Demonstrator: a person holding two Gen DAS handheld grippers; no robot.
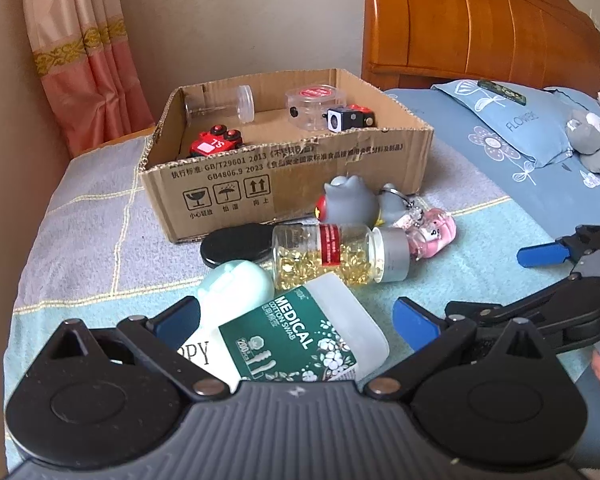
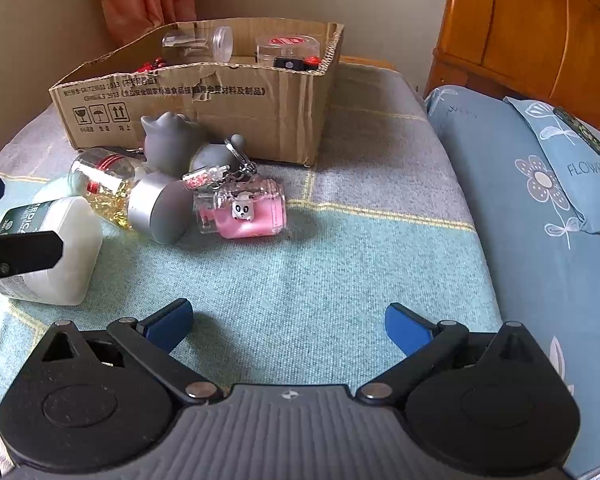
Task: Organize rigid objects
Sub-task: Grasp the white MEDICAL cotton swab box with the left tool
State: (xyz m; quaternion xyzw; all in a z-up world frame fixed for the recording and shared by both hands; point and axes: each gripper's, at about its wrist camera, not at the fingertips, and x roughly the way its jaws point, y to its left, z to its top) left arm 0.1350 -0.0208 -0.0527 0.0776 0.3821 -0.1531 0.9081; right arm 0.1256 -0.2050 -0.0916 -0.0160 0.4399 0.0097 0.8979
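Note:
A cardboard box (image 1: 284, 184) stands on the bed and holds a red toy car (image 1: 216, 145), a clear jar (image 1: 220, 108), a clear round case (image 1: 316, 106) and a black-and-white cube (image 1: 346, 119). In front of it lie a capsule bottle (image 1: 340, 254), a grey cat toy (image 1: 346, 200), a pink keychain bottle (image 2: 246, 210), a black disc (image 1: 236, 246), a mint case (image 1: 238, 284) and a white medical cotton swab box (image 1: 300, 340). My left gripper (image 1: 296, 320) is open around the swab box. My right gripper (image 2: 288, 324) is open and empty over the blanket.
A blue pillow (image 1: 512, 124) with a small dark bar (image 1: 502, 90) on it and a grey plush (image 1: 592, 140) lie to the right. A wooden headboard (image 1: 480, 24) stands behind, a pink curtain (image 1: 84, 52) at the back left.

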